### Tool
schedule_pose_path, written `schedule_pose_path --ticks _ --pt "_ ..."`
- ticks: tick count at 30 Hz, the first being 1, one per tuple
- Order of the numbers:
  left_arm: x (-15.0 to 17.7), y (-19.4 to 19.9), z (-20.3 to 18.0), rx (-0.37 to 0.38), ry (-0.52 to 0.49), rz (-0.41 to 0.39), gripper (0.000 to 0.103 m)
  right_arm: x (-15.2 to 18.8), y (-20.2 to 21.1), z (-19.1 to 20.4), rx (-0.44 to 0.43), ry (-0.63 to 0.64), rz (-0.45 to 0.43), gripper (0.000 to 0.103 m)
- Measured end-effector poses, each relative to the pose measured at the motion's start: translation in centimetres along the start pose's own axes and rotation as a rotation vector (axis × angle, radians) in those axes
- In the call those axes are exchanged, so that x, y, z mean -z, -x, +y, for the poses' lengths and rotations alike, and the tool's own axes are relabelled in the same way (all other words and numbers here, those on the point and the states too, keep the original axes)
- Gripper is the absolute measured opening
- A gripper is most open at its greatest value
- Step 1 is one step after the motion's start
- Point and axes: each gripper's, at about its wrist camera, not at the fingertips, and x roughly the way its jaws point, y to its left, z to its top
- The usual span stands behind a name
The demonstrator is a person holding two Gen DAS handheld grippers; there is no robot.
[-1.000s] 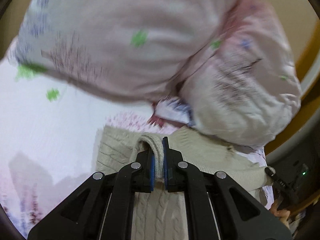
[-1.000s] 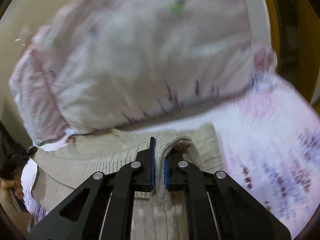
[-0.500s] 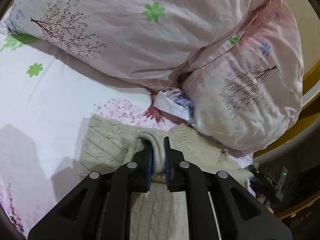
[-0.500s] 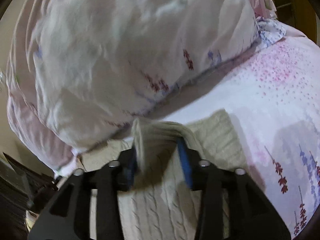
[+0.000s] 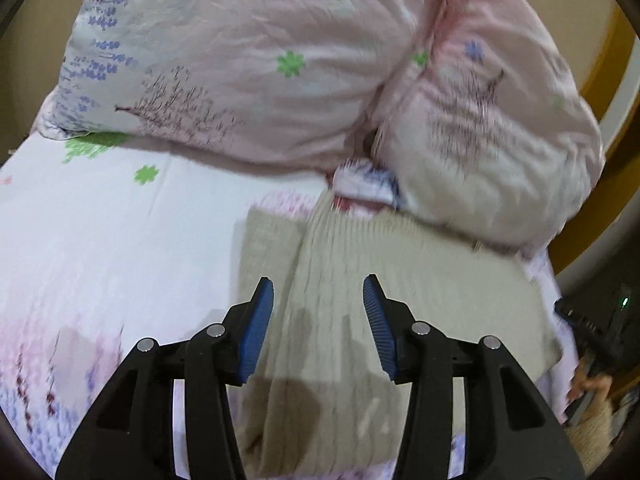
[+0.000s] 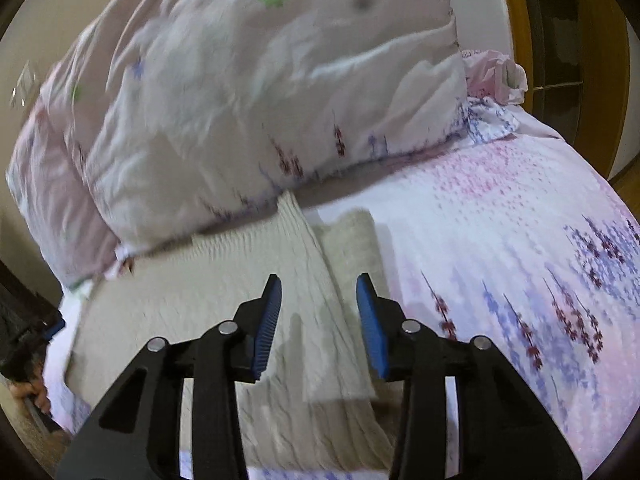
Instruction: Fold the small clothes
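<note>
Sweater [image 5: 420,300] of beige cable knit lies folded on the bed [image 5: 100,240] at lower centre, left tool [image 5: 318,292] and right tool [image 6: 319,290] both spread apart above it.

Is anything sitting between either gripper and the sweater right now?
Nothing visible. The left gripper and right gripper both hang with jaws open directly above the beige knit sweater, with no object in between. The pillows lie beyond it.
</note>
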Motion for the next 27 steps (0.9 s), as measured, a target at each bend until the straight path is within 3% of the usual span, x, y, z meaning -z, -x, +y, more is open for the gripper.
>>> schedule_pose_path --ticks 4,6,8,10,11,19,27 --pt "1.5 -0.6 -0.2 -0.048 -0.036 0.034 0.044 1.1 -1.1 0.1 0.048 0.034 0.057 0.037" --pt "2.1 -1.1 -0.1 -0.062 -0.04 0.056 0.04 1.7 -1.7 0.1 0.066 0.055 0.086 0.022" --pt "2.6 -1.3 0.2 -0.072 -0.039 0.073 0.029 2.1 -1.4 0.3 0.06 0.065 0.071 0.011" --pt "2.9 -1.6 0.4 -0.065 -0.034 0.088 0.011 2.2 -0.8 0.4 0.045 0.058 0.058 0.01" --pt "2.9 -1.6 0.6 -0.053 -0.027 0.09 0.009 2.2 -0.2 0.4 0.039 0.053 0.043 0.01" --pt "3.5 0.2 1.4 0.028 -0.017 0.083 0.007 2.9 3.1 0.6 0.01 0.041 -0.002 0.009" --pt "4.9 -0.4 2.0 0.019 -0.009 0.106 0.007 4.6 0.9 -0.1 0.142 0.045 0.082 0.009"
